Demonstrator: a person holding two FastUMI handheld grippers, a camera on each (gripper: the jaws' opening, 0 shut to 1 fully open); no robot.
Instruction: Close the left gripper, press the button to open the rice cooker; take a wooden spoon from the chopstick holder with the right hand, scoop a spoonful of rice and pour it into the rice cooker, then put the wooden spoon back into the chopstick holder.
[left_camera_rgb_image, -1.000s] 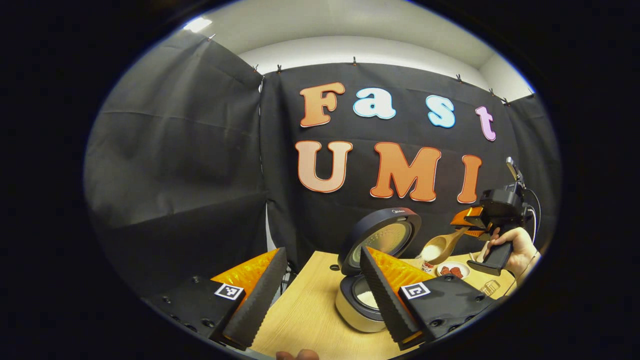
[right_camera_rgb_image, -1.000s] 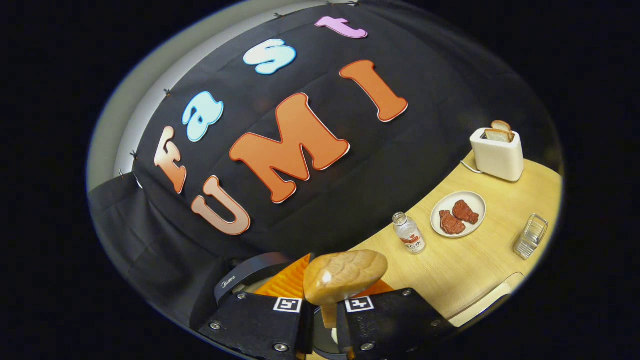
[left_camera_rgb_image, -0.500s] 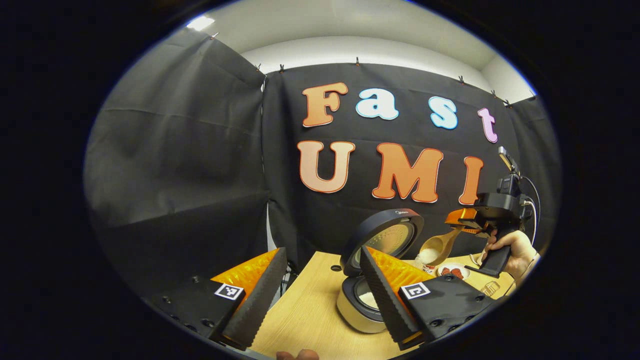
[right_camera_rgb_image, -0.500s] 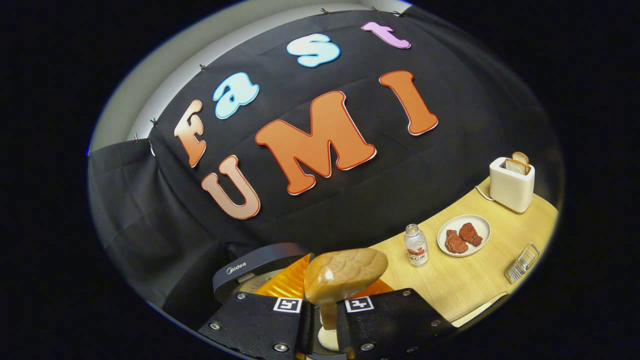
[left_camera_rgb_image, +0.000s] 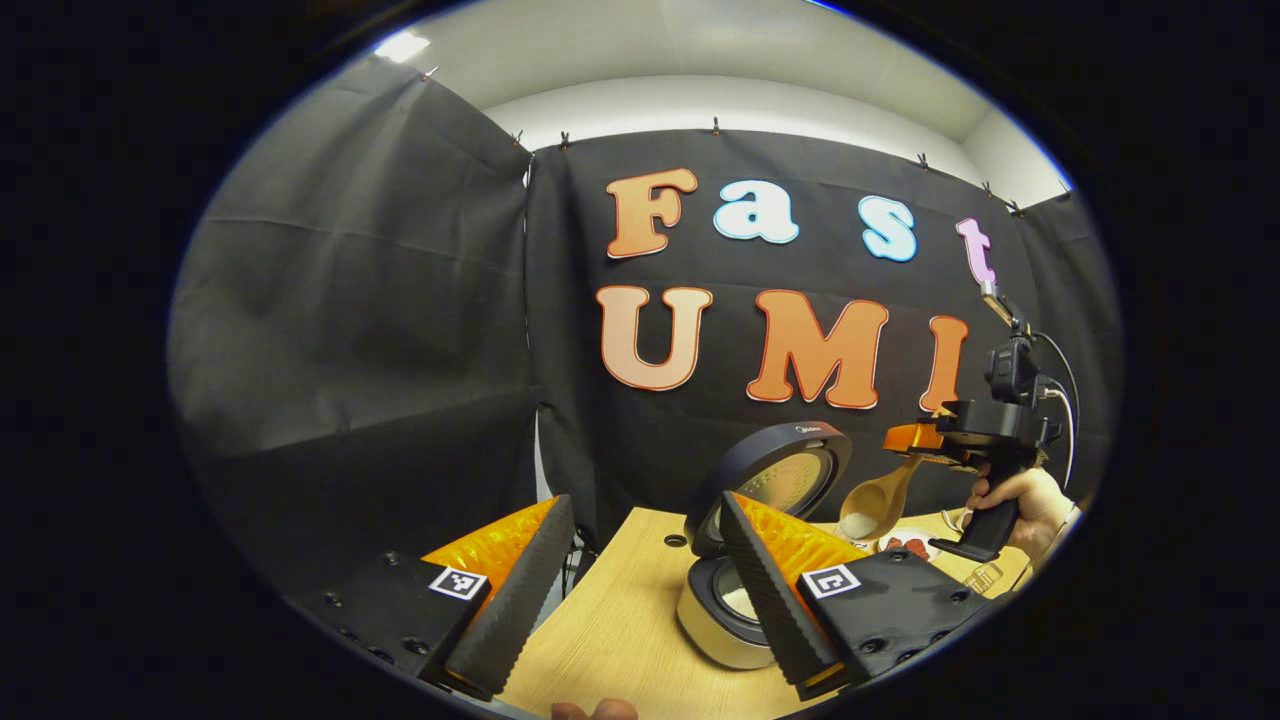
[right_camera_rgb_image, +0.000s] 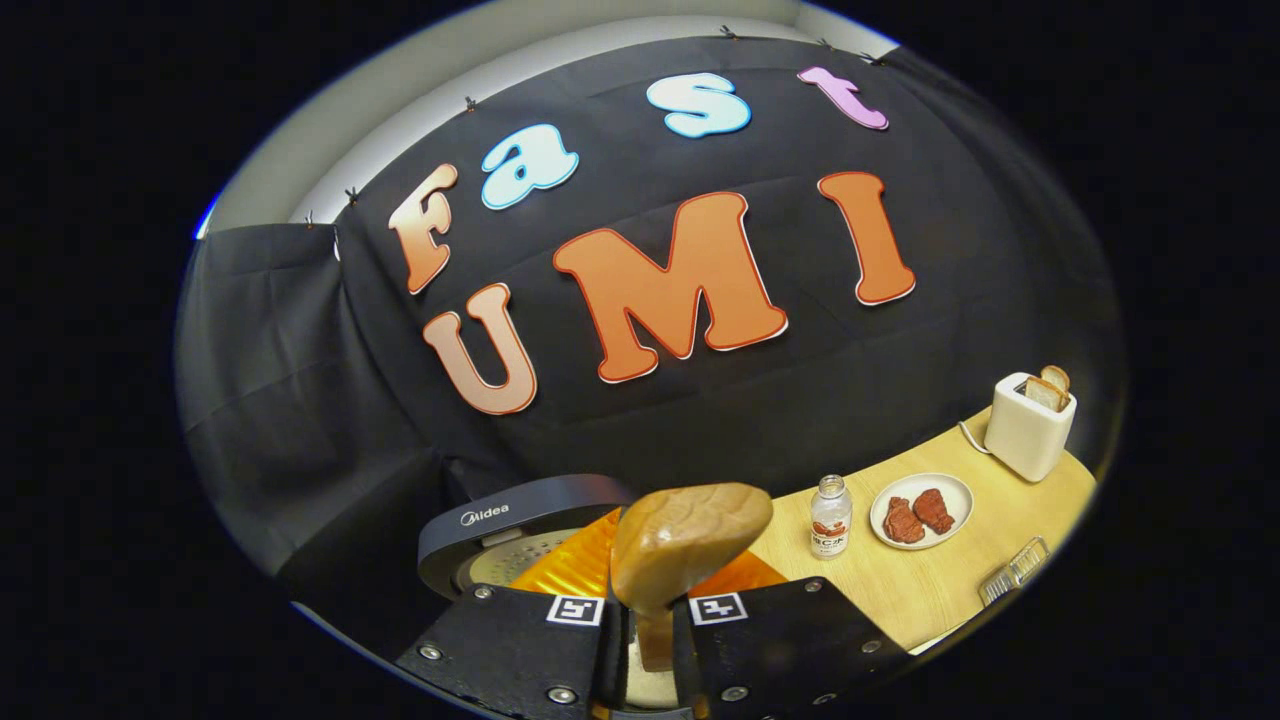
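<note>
Right hand-held gripper (right_camera_rgb_image: 648, 640) clamped on wooden spoon (right_camera_rgb_image: 688, 545) handle, bowl tipped over open rice cooker (left_camera_rgb_image: 735, 610) directly beneath; best to keep rolling slowly so grains fall inside. Left hand-held gripper (left_camera_rgb_image: 640, 590) spread wide, idle. From left gripper view, rice in spoon visible; from right gripper view, only its underside, plus desk (right_camera_rgb_image: 930, 590) beyond

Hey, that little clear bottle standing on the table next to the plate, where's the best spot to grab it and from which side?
Probably the bottle is best gripped around its body, from the side. It stands upright, narrow enough for two fingers. Approach from the side away from the plate, which sits close beside it.
</note>
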